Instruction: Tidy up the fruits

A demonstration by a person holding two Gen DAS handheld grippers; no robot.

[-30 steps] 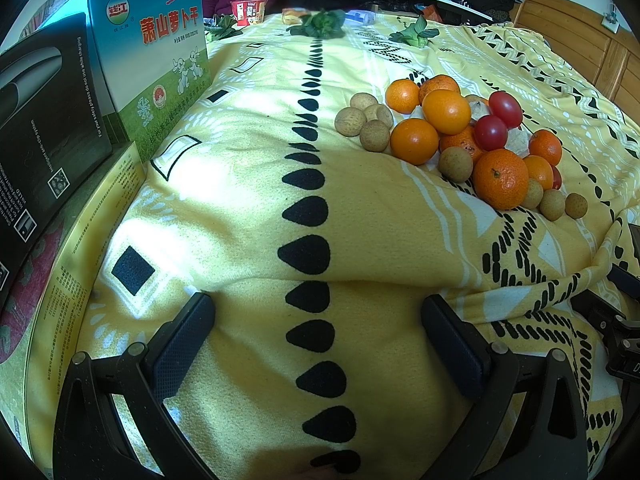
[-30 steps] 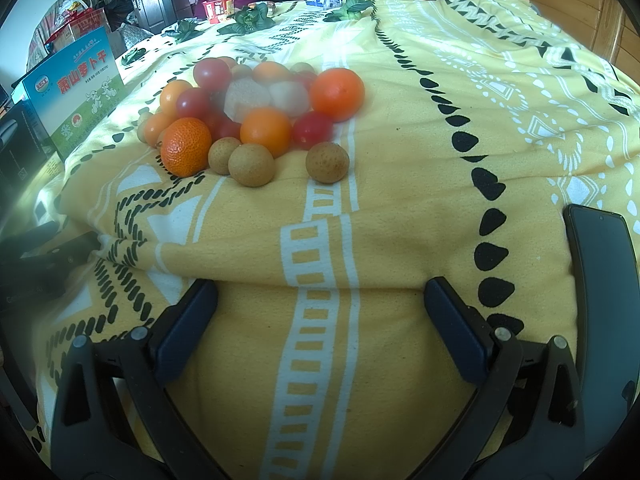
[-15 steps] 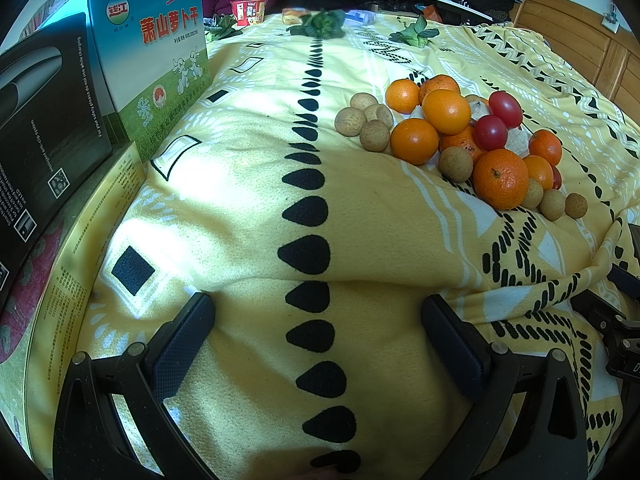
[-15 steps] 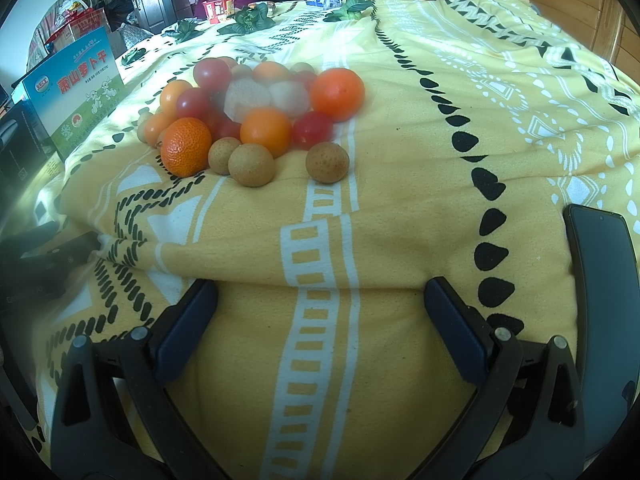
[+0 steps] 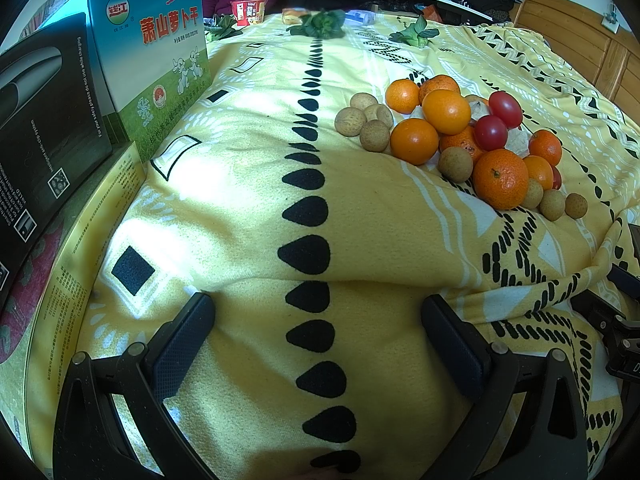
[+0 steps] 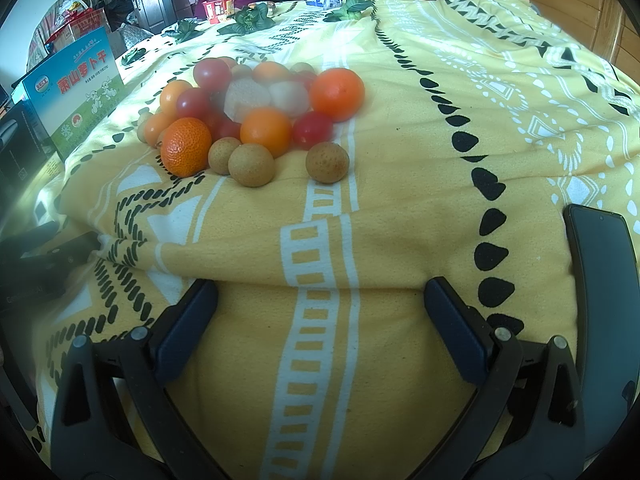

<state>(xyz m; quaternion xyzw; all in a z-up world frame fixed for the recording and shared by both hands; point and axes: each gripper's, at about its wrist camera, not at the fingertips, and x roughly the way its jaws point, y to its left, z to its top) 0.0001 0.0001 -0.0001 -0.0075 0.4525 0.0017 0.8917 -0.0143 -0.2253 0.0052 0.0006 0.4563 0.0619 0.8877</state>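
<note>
- Far to the left of your left gripper (image 5: 316,336), a black carton (image 5: 40,120) and a blue-and-green printed box (image 5: 156,60) stand upright side by side along the blanket's edge.
- Your left gripper rests low over the yellow patterned blanket (image 5: 240,208), fingers spread wide with nothing between the pads.
- Ahead and to the right of that gripper, the fruit pile (image 5: 464,140) sits on the blanket: oranges, red cherry tomatoes and brown longans heaped together and touching.
- Your right gripper (image 6: 320,320) is likewise released, both pads apart over bare blanket.
- From it, the pile lies ahead and slightly left; one longan (image 6: 327,162) sits just apart on the pile's near right side.
- A dark phone (image 6: 600,280) lies beside the right finger, at the frame's edge.
</note>
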